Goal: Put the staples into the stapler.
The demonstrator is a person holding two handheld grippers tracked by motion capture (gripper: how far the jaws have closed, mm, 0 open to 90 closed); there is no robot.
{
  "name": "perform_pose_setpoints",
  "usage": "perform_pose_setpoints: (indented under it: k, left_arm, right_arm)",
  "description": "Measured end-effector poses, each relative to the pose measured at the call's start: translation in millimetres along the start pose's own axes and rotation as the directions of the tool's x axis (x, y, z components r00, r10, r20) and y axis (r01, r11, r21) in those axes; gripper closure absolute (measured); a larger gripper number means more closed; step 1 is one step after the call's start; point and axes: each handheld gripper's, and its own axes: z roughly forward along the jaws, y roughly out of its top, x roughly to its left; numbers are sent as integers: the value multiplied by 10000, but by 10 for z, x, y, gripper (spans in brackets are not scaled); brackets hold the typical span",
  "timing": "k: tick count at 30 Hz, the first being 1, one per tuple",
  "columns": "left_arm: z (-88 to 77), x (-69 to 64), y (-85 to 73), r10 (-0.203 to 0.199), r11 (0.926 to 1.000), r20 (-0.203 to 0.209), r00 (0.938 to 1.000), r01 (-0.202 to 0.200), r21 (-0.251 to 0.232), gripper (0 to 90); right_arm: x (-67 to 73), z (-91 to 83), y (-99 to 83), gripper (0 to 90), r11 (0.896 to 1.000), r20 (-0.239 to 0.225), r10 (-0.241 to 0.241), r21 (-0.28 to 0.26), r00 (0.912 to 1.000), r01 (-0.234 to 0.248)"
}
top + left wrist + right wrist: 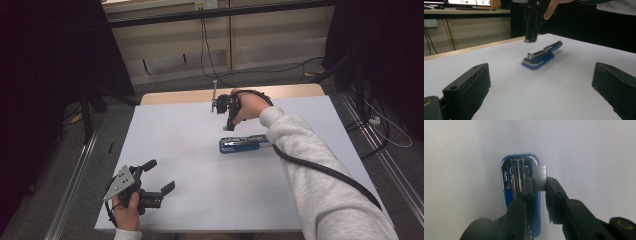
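— Over the middle of the white bench (165,135), what is the right gripper (539,185) doing?

— Its fingers (555,195) are pinched on a strip of staples (539,178), held just above the front end of the blue stapler (243,144). From the left gripper view the strip hangs clear of the stapler, not touching it.

— And the stapler itself?

— It lies flat on the bench, near the centre and a little to the right, with its top arm swung back so the metal magazine channel (517,173) is exposed — ready for loading, I'd judge.

— So how far along is it?

— Opening the stapler and picking up the strip look done. 2 steps seem left: seating the strip in the channel, then closing the top. In the right gripper view the strip sits slightly to one side of the channel, so it probably needs a small nudge across before going down.

— The left gripper (159,176)?

— Resting at the near left corner of the bench, well apart from the stapler, fingers spread wide and holding nothing.
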Motion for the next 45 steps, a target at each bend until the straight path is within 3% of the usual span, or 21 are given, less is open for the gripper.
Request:
perform_pose_setpoints:
  k: [9,25,45]
  left_arm:
    - [6,-6,-2,-54,10000,12,10000,54,57,20]
    - [9,-12,-5,-104,9999,-3,9999,104,98,21]
    - [5,-5,-1,3,9999,6,10000,-3,150,21]
  right_arm:
    - [57,21,15,787,10000,111,17,65,9999,-18]
    - [123,125,-1,787,10000,-190,33,64,9998,-32]
    - [178,117,-73,787,9994,-180,86,-331,9998,-92]
